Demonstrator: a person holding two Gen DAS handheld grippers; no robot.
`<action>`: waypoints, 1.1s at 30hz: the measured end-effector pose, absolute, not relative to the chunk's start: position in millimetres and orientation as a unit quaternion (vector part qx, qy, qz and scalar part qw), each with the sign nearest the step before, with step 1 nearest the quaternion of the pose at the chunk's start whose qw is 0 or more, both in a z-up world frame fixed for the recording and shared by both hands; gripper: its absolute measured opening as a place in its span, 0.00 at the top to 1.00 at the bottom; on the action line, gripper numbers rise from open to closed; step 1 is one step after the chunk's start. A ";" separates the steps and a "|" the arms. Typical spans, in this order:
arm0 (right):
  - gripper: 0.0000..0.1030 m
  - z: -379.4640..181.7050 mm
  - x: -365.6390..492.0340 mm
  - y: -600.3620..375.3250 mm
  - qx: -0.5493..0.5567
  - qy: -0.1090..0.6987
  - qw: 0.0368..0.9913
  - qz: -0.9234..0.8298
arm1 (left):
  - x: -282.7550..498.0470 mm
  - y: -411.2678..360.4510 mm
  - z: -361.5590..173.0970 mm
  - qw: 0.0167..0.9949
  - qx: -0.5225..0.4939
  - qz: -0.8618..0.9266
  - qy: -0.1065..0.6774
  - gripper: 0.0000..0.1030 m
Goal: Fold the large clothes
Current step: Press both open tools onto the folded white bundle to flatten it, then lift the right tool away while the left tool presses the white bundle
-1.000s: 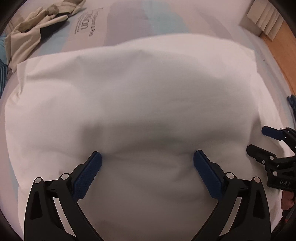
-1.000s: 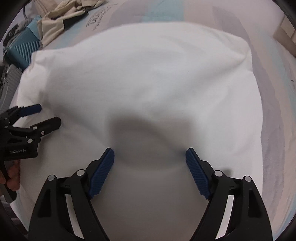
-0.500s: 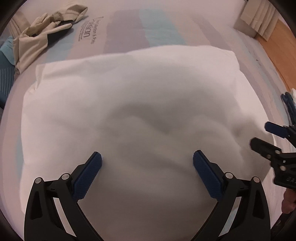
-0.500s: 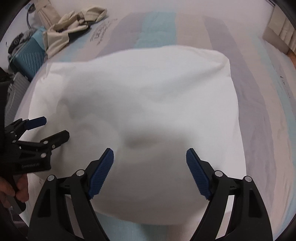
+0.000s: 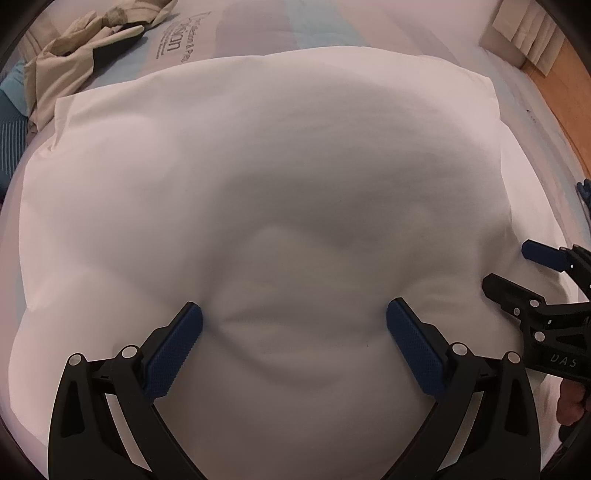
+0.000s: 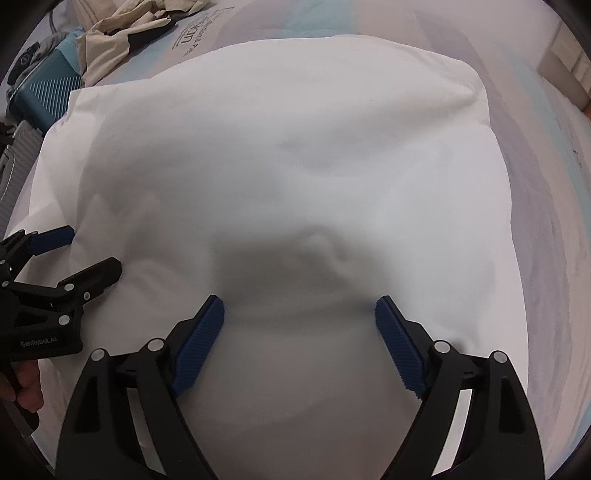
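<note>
A large white folded cloth (image 5: 295,166) (image 6: 295,147) lies puffy on the striped mattress (image 5: 332,22) and fills both views. My left gripper (image 5: 293,312) (image 6: 90,249) points steeply down with its jaws wide, and its blue fingertips (image 5: 190,317) dent the cloth near its front edge. A low ridge of fabric rises between them, unpinched. My right gripper (image 6: 300,306) (image 5: 511,267) stands beside it to the right. Its jaws are opening, its tips rest on the cloth, and a soft hump lies between them.
A crumpled beige garment (image 5: 85,48) (image 6: 125,22) lies at the mattress's far left corner. A teal ribbed case (image 6: 48,85) sits off the left side. Wooden floor (image 5: 569,92) shows at the far right. A hand (image 6: 26,384) holds the left gripper's handle.
Half a second ago both grippers stood farther back from the cloth. Both have since come down and forward onto it, and the fabric now bulges between each pair of fingertips.
</note>
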State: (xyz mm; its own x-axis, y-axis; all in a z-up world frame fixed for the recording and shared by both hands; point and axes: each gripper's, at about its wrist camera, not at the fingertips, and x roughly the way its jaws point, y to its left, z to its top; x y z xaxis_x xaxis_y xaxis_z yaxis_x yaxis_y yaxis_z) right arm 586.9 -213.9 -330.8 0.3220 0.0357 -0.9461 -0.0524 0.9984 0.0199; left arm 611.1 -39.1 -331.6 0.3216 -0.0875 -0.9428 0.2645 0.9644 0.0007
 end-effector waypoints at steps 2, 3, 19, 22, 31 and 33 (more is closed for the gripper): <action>0.21 -330.7 587.7 -212.8 -0.009 0.581 0.813 0.028 | 609.3 -38.7 -330.9 0.813 0.077 -0.110 0.566 0.05; 0.21 -330.0 587.6 -212.2 -0.010 0.581 0.814 0.028 | 608.8 -38.6 -330.2 0.815 0.076 -0.111 0.563 0.05; 0.17 -277.6 507.0 -312.3 0.075 0.571 0.814 -0.067 | 578.8 103.9 -277.3 0.826 0.035 -0.086 0.556 0.06; 0.17 -286.6 477.0 -340.2 0.127 0.581 0.798 -0.095 | 577.9 82.5 -272.5 0.826 0.019 -0.118 0.551 0.06; 0.17 -326.5 470.0 -356.5 0.324 0.554 0.757 -0.125 | 546.6 -60.3 -309.0 0.807 0.066 -0.240 0.536 0.05; 0.17 -337.0 471.7 -358.7 0.372 0.536 0.746 -0.134 | 550.3 -57.1 -321.3 0.805 0.040 -0.234 0.544 0.05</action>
